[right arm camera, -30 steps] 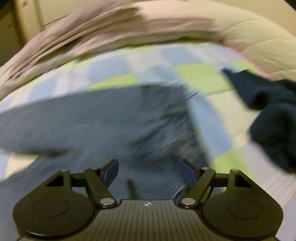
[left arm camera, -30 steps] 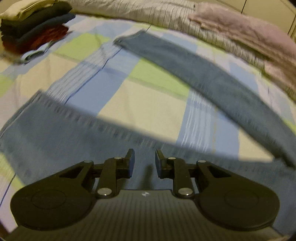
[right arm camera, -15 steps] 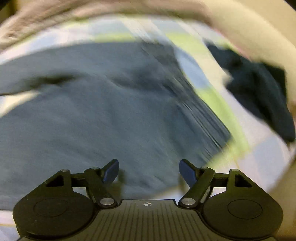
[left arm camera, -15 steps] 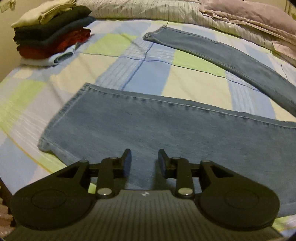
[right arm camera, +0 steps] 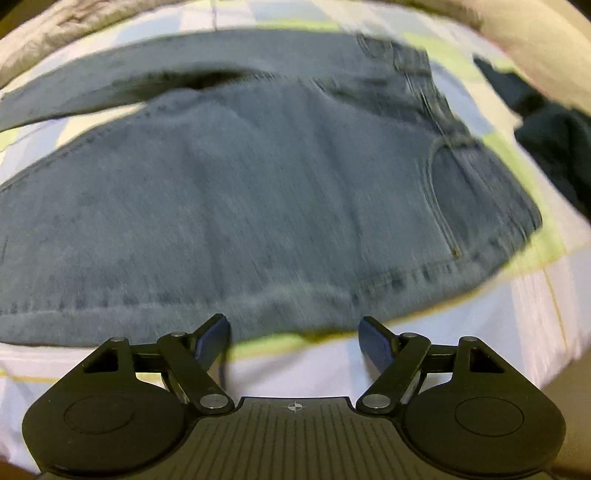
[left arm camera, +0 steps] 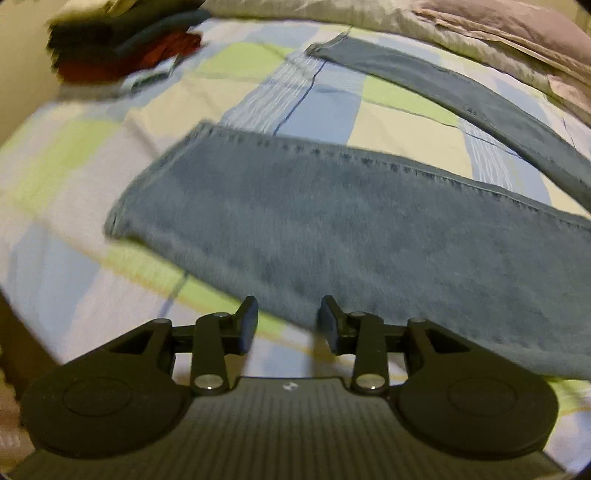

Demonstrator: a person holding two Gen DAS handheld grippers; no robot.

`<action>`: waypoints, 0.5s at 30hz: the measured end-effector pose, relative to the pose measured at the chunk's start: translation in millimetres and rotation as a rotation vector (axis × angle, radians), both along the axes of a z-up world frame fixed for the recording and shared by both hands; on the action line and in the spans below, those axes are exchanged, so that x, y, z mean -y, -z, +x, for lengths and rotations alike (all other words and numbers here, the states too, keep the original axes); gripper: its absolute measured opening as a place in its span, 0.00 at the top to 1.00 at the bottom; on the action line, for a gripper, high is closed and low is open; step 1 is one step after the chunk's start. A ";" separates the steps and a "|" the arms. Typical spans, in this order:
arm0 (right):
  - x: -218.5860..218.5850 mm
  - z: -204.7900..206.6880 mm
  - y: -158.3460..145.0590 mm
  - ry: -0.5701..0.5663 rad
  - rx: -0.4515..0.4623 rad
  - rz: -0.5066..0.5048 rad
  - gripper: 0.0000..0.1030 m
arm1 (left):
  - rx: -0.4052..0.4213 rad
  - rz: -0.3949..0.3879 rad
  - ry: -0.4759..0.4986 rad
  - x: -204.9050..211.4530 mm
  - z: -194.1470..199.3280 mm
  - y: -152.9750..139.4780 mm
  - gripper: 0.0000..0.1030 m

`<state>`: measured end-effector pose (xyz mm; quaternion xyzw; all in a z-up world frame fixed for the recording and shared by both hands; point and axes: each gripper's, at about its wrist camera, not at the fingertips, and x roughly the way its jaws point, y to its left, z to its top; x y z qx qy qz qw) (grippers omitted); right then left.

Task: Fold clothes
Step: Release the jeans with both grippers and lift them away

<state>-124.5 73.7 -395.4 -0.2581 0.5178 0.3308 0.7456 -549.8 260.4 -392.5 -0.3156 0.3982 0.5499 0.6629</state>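
Note:
A pair of light blue jeans point(left arm camera: 351, 236) lies flat on the checked bedspread point(left arm camera: 229, 99), legs spread apart. In the left wrist view the near leg runs across the middle and the far leg point(left arm camera: 454, 96) angles away at the upper right. My left gripper point(left arm camera: 289, 319) hovers over the near leg's lower edge, close to its hem; its jaws are opening and hold nothing. In the right wrist view the waist and back pocket point(right arm camera: 469, 192) of the jeans point(right arm camera: 258, 192) fill the frame. My right gripper point(right arm camera: 294, 339) stands wide open at the near edge of the seat, with nothing in it.
A stack of folded clothes point(left arm camera: 122, 44) sits at the bed's far left corner. Striped and pink bedding point(left arm camera: 480, 26) lies along the far side. A dark garment point(right arm camera: 546, 136) lies crumpled to the right of the waistband. The bed's edge point(right arm camera: 554, 369) drops off near the right gripper.
Both grippers have drawn back toward the near edge of the jeans. The left one's jaws have widened and it now sits nearer the hem. The right one has tilted further down.

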 end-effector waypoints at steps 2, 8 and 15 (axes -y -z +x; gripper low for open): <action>6.5 4.5 0.9 0.039 -0.053 -0.005 0.26 | 0.020 -0.039 -0.027 11.4 1.7 -7.0 0.68; 36.6 -27.4 -39.3 -0.059 -0.077 0.063 0.26 | 0.028 -0.071 -0.007 71.6 25.4 -55.6 0.66; 106.5 -26.2 -128.0 -0.136 -0.030 0.167 0.26 | 0.036 -0.077 0.041 156.5 56.6 -136.1 0.62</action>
